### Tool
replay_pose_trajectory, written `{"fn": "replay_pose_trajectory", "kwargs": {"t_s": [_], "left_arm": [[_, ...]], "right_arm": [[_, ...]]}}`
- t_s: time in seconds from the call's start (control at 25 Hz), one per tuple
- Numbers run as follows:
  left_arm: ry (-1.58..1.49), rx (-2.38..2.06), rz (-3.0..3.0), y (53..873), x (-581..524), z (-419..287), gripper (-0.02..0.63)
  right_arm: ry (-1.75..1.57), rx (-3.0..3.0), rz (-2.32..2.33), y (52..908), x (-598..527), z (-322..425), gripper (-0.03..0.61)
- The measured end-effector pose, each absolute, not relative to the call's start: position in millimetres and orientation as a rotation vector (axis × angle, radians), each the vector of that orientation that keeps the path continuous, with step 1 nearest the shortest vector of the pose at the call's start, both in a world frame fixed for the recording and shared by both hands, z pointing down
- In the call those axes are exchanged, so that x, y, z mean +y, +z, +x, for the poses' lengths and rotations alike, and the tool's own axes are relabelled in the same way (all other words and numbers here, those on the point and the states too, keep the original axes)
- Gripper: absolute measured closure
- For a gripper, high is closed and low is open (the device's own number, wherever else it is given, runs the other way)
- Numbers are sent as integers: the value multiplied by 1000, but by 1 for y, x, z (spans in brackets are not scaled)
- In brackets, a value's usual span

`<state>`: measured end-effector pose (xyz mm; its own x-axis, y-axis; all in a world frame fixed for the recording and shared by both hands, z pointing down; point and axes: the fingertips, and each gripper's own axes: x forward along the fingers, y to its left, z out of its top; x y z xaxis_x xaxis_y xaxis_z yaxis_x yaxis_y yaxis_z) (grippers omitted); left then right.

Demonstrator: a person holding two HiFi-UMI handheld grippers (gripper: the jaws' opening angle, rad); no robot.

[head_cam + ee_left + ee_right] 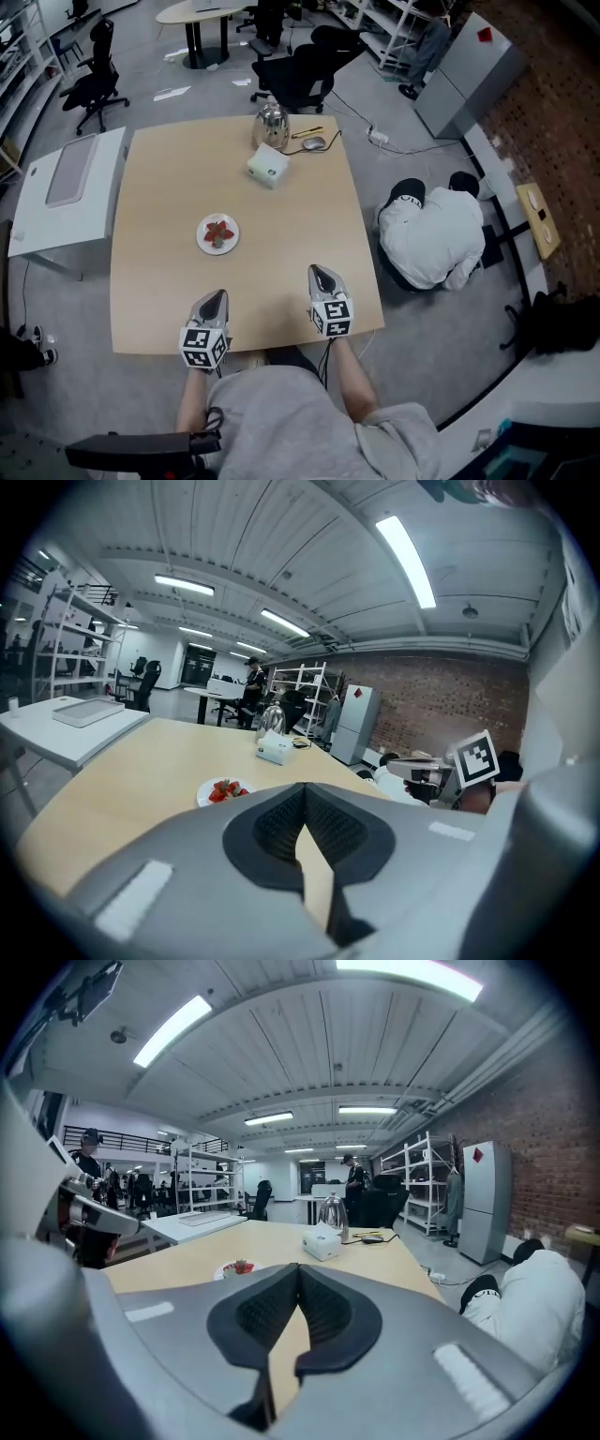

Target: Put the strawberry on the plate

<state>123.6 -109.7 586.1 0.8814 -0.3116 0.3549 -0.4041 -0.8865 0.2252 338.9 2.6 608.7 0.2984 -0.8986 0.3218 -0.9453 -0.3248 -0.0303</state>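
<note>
Logged strawberry (219, 231) resting on plate (202, 240), left of centre on tabletop (187, 178). Read left tongs (216, 298) and right tongs (323, 274) as pressed together tip to tip, gripping nothing. Found both parked at near tabletop edge, well apart from plate, presumably held clear to avoid nudging the fruit. Judged placement complete. Noted white box (268, 166) and kettle (271, 125) at far edge, uninvolved.
</note>
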Motion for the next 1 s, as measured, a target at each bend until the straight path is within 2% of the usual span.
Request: {"fn": "replay_pose_trajectory", "kwargs": {"t_s": [1.0], "left_arm": [[428,-313,2865,567,-62,128,594]], "right_arm": [[372,-1563,2638,579,109,281,572]]}}
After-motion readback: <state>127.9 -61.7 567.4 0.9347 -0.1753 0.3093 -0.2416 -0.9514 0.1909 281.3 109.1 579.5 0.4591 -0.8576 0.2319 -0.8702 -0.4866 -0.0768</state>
